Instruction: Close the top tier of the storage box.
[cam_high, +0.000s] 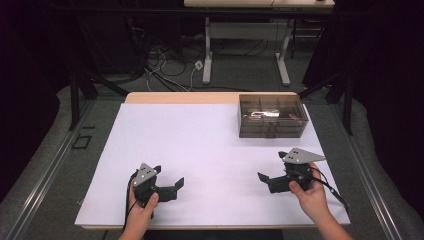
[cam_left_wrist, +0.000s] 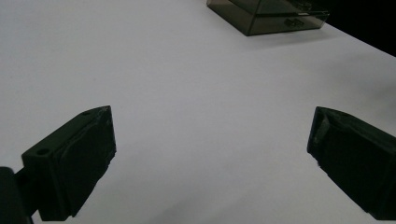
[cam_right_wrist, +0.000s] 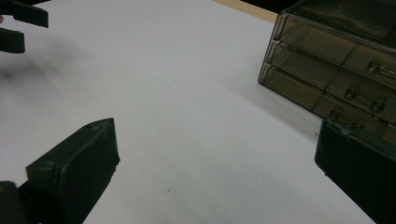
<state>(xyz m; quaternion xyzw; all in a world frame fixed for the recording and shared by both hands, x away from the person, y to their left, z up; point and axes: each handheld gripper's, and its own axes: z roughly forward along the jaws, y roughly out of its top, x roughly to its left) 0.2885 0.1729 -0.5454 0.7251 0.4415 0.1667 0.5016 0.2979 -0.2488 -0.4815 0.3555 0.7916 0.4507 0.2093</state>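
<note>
A smoky see-through drawer box (cam_high: 272, 116) stands at the back right of the white table top (cam_high: 200, 145). In the right gripper view this drawer box (cam_right_wrist: 336, 65) shows stacked drawers with small handles, all pushed in. My left gripper (cam_high: 169, 176) hovers near the front left, open, jaws pointing right, nothing between them. My right gripper (cam_high: 271, 165) is held at the front right, open and empty, jaws pointing left, in front of the box. The left gripper (cam_left_wrist: 212, 140) looks across bare white surface toward the box (cam_left_wrist: 266, 16). The right gripper (cam_right_wrist: 217, 149) has bare table between its jaws.
The left gripper's jaws (cam_right_wrist: 18, 23) show at the far top left of the right gripper view. A strip of wooden table edge (cam_high: 200, 97) runs behind the white sheet. Beyond it are floor cables (cam_high: 170, 70) and another table's white legs (cam_high: 207, 60). Dark curtains flank both sides.
</note>
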